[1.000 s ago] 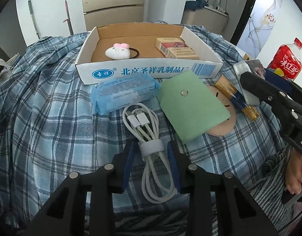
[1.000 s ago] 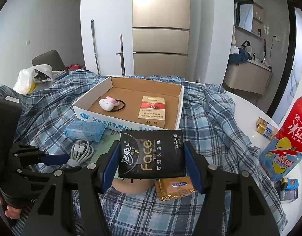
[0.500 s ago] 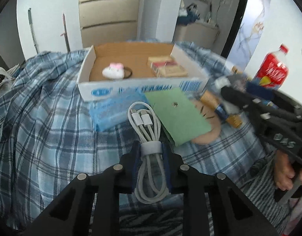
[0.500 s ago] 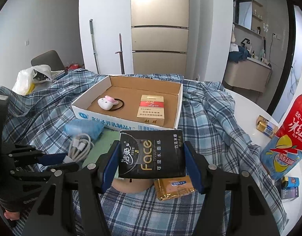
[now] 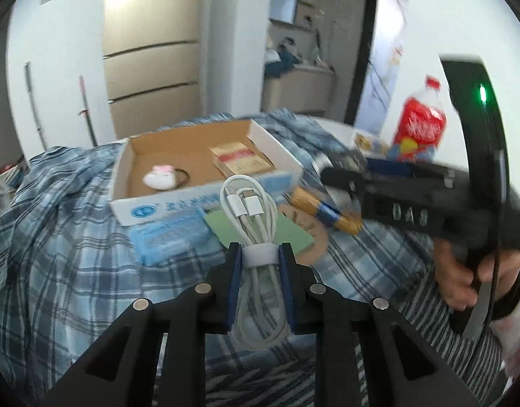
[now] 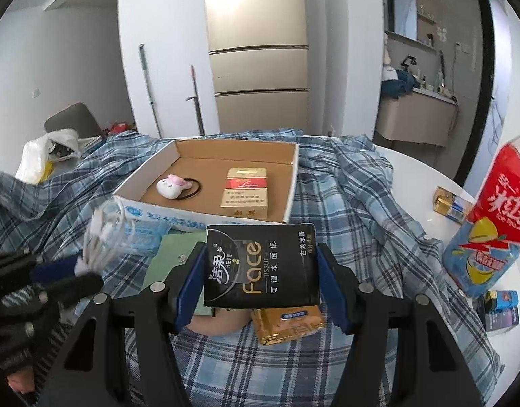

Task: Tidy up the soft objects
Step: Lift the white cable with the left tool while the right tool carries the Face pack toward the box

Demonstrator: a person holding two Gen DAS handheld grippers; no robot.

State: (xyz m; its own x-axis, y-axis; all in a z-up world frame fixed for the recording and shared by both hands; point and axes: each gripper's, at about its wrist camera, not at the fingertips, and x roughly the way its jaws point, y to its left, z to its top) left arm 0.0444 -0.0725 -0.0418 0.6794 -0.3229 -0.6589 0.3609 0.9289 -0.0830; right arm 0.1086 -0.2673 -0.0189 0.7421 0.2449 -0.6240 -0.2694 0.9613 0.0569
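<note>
Left tool (image 5: 259, 260) clamps my coiled cable (image 5: 250, 210) at its band, aloft before the box (image 5: 205, 200); limp, light. Right tool (image 6: 261, 271) grips the soft tissue pack (image 6: 261, 268) sidewise.

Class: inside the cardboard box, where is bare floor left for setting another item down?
In the cardboard box, the back strip behind the white plush hair tie and red cigarette pack is bare, and a narrow gap between them. The front is crowded.

Bright daylight, my left view smeared by motion blur, my right view sharp, fisheye edges bowed, corners black.
</note>
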